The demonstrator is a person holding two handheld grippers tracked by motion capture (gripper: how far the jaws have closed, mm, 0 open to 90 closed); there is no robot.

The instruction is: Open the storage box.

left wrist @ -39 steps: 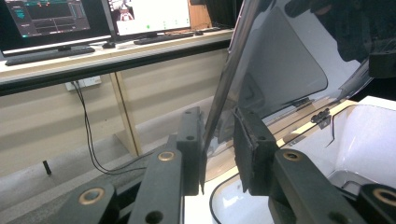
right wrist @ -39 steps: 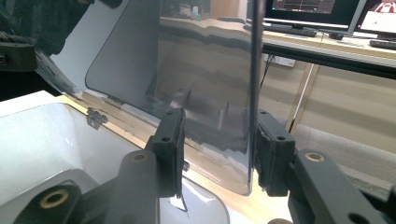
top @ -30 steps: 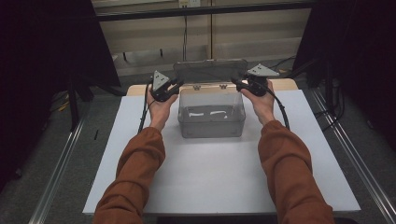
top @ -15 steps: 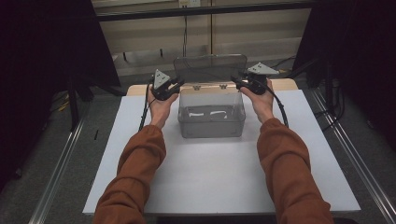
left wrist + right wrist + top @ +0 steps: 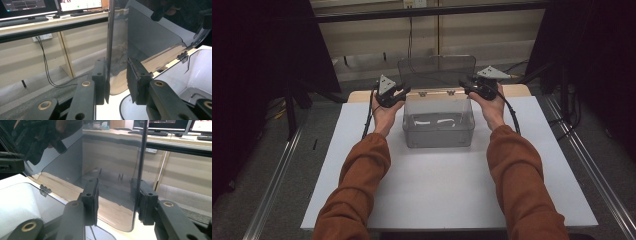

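A clear plastic box (image 5: 438,131) stands on the white table, its hinged lid (image 5: 437,70) raised upright at the back. Small pale items lie on its floor. My left gripper (image 5: 401,94) is at the lid's left edge. In the left gripper view the lid (image 5: 150,37) runs between the jaws of that gripper (image 5: 116,62), against the left pad and clear of the right one. These jaws have just been opening. My right gripper (image 5: 466,86) is at the lid's right edge. In the right gripper view the lid (image 5: 75,157) passes between the jaws of that gripper (image 5: 116,181), close to the right pad, with a wide gap to the left.
The white sheet (image 5: 437,195) covers the table in front of the box. Metal rails (image 5: 277,175) run along both sides. A dark bar crosses behind the lid, with a wall and cables beyond. Both forearms in rust-coloured sleeves reach in from the bottom.
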